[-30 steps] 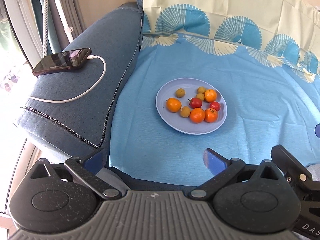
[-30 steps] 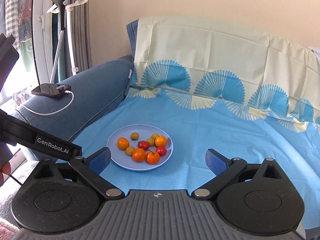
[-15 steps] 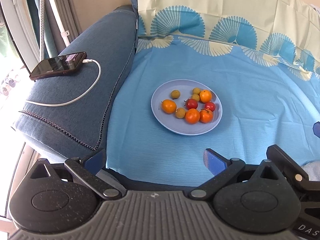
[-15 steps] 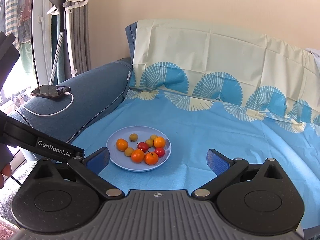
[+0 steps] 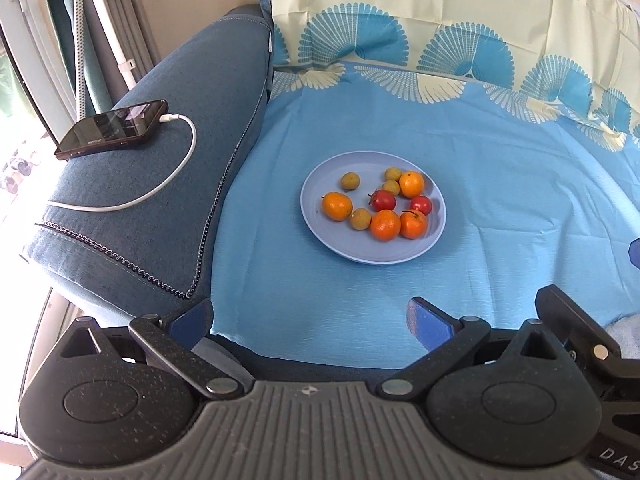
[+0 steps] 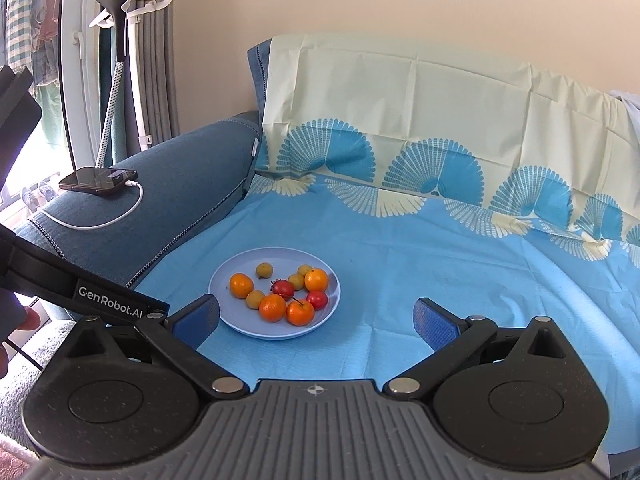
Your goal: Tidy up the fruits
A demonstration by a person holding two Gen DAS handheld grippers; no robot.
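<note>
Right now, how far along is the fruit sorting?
Nothing looks sorted: the orange mandarins, red fruits and small yellow-brown fruits lie mixed on the round pale-blue plate. Nothing is in hand; the left gripper and right gripper are open and short of the plate. All the grouping remains.

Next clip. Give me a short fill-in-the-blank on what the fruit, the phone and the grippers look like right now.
1. All the fruit lies on a light blue ____.
2. The plate holds four oranges, four small yellow fruits and ____ red ones.
3. The phone lies on the sofa arm with a white ____ plugged in.
4. The left gripper and right gripper are both ____.

Missing words: plate; two; cable; open
</note>
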